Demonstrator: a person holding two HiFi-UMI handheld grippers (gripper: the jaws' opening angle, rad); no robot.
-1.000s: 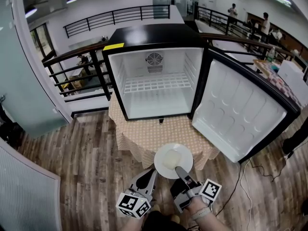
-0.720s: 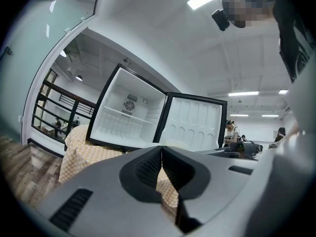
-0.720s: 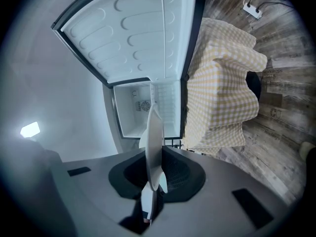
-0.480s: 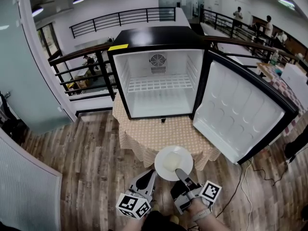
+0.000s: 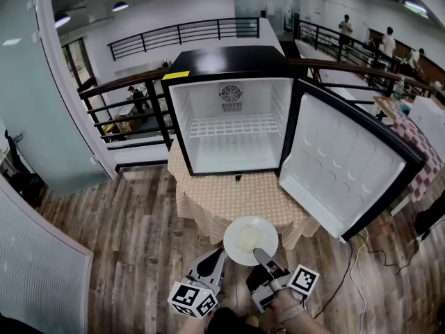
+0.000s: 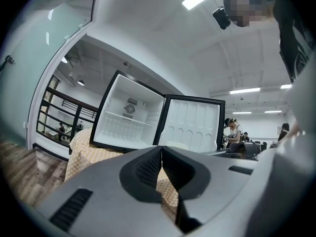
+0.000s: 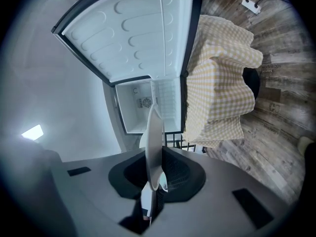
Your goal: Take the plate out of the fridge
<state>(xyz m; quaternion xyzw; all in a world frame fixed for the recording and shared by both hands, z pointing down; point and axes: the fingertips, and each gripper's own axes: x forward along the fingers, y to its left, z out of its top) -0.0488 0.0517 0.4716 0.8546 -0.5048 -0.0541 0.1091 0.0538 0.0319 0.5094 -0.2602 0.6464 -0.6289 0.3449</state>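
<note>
A round white plate (image 5: 250, 240) hangs level in front of the table, held by its near rim in my right gripper (image 5: 261, 256), which is shut on it. The right gripper view shows the plate (image 7: 153, 147) edge-on between the jaws of that gripper (image 7: 154, 179). The small black fridge (image 5: 233, 113) stands on the table with its door (image 5: 342, 169) swung wide to the right; its white inside and wire shelf (image 5: 233, 125) hold nothing. My left gripper (image 5: 217, 259) hovers beside the plate with its jaws together and nothing in them, as the left gripper view (image 6: 161, 154) shows.
A beige checked cloth (image 5: 229, 197) covers the small table under the fridge. Wood floor (image 5: 125, 242) lies all round. A black railing (image 5: 132, 106) runs behind the fridge, a power strip and cable (image 5: 358, 256) lie at right, and people (image 5: 386, 44) stand far back right.
The fridge and table sit a little farther away and more to the right in the head view. Both grippers and the plate keep their places low in the frame.
</note>
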